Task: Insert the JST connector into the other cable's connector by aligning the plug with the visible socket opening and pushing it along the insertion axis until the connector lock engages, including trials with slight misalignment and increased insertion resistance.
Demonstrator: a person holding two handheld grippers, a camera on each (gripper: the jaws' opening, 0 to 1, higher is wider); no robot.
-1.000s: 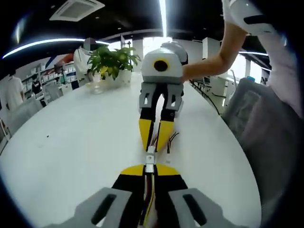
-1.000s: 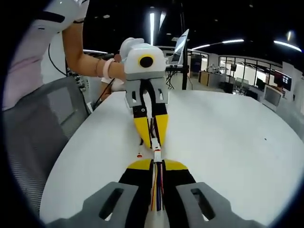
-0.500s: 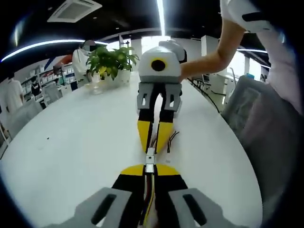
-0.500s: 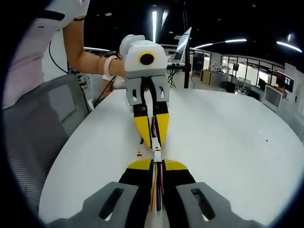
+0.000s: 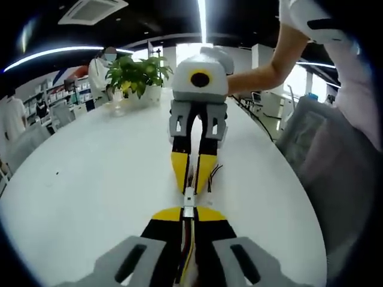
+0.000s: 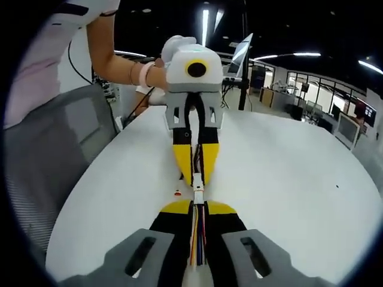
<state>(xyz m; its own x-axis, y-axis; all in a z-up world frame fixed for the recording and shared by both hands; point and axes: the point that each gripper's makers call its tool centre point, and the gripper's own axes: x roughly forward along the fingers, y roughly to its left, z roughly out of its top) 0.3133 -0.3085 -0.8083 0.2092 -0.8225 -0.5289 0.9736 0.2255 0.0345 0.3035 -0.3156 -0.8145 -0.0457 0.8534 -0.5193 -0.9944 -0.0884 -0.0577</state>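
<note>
White and round, the worktop [image 5: 90,179] lies in an open office with long ceiling lights, and a green potted plant [image 5: 136,75] stands at its far left side in the left gripper view. A grey mesh chair [image 6: 48,161] stands beside the worktop at the left of the right gripper view.

Seen from the left gripper view, the left hand-held gripper [image 5: 187,216] has its yellow-tipped jaws clenched on a bundle of coloured wires [image 5: 185,251] that ends in a small white JST connector [image 5: 188,200]. This connector sticks out just beyond the jaw tips, over the worktop. Opposite to it, the right hand-held gripper [image 5: 192,179] points toward the camera, its yellow jaws closed on the other cable, and its tips reach the white connector. Some loose wire ends [image 5: 213,174] show just right of those jaws.

From the right gripper view, the same meeting is seen: the right hand-held gripper [image 6: 196,209] grasps thin coloured wires [image 6: 197,239], and the white connector [image 6: 197,192] sits between its tips and the tips of the left hand-held gripper [image 6: 195,177]. Whether the two connector halves are fully locked, I cannot tell. One small white and red piece [image 6: 176,193] lies on the worktop, just left of the connector.
</note>
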